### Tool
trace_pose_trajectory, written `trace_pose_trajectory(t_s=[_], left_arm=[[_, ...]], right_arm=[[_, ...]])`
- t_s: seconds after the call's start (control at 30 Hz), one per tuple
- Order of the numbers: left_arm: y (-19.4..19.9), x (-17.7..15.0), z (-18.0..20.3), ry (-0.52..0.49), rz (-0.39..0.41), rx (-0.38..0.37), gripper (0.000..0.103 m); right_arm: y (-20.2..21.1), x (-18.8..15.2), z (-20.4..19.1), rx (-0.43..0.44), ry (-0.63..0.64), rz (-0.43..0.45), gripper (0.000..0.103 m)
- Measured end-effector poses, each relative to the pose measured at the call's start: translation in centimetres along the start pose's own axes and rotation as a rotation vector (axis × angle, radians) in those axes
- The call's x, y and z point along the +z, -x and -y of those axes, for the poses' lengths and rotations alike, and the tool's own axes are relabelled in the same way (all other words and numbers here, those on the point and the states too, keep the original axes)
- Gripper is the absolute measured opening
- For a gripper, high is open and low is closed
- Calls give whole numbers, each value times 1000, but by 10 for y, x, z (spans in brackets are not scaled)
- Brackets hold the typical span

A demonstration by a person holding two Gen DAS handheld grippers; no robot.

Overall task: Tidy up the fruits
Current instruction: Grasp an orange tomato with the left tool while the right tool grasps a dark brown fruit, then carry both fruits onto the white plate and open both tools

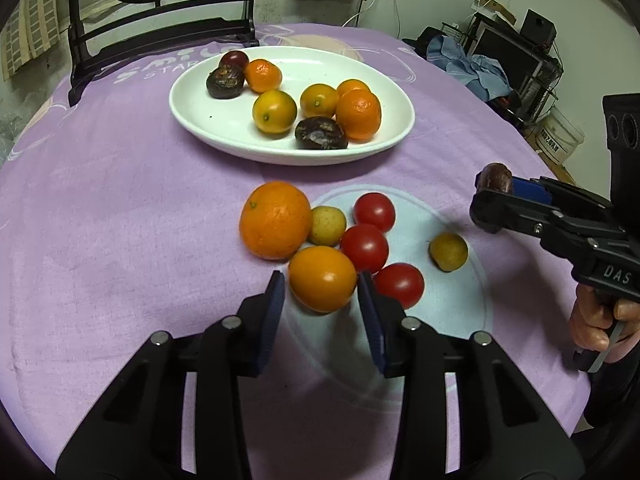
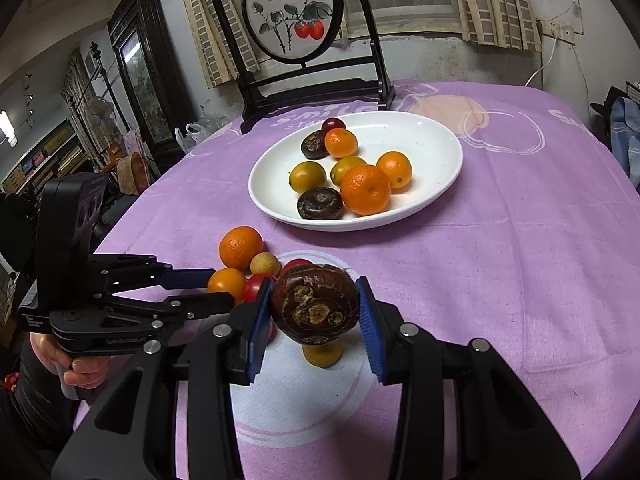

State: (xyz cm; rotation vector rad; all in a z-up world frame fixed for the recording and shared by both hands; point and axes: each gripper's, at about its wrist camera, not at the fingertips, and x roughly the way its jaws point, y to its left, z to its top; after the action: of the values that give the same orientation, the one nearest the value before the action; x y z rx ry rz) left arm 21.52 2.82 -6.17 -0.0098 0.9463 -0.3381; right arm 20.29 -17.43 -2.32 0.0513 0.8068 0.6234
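Left wrist view: the left gripper (image 1: 322, 300) has its fingers parted around a small orange fruit (image 1: 322, 278) lying on the purple tablecloth (image 1: 120, 220); the right pad looks to be touching its side, the left pad stands just clear, so no firm grip shows. Just right of the right finger lies a red tomato (image 1: 399, 284). Just beyond the fingertips sit a large orange (image 1: 275, 220), a pale yellow fruit (image 1: 327, 225) and two more tomatoes (image 1: 365, 247), bunched together. Further right, apart from the bunch, lies a yellow-brown fruit (image 1: 448, 251). Beyond all these, the white plate (image 1: 192, 100) holds oranges and dark brown fruits.

Right wrist view: the right gripper (image 2: 314, 312) is clenched on a dark brown water chestnut (image 2: 315, 303), lifted above the cloth. Beneath it the yellow-brown fruit shows. Left of the fingers the other gripper reaches into the bunch; farther ahead stands the plate.
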Motion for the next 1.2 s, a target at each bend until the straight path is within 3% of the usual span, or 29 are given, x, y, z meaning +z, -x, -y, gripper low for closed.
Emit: trace_pose_trajectory(t_s=[0.47,0.6,0.7,0.83,0.93,1.07,1.2], left_arm=[[-5,1,1,3,-15,13,37],[22,7,-6,31,73,-25,37],[35,20,-16,91,145,-28,37],[29,54,-31,195,201,34,37],[13,87,-37,193,238,152,37],[-17,115,-55,265,210,147,37],[-37,122,-60,248,175,193,37]], right_arm=[[-4,-2,-1,-10,11,-4,42],[-6,-2,-5,18,32,-1,42],[-5,8,-9,33,54,54,42],[-7,46,2,-9,-5,191,42],[-23,70,19,-66,-67,234,42],[-48,85,43,-108,-119,213,42],[-67,88,62,-117,-152,165,41]])
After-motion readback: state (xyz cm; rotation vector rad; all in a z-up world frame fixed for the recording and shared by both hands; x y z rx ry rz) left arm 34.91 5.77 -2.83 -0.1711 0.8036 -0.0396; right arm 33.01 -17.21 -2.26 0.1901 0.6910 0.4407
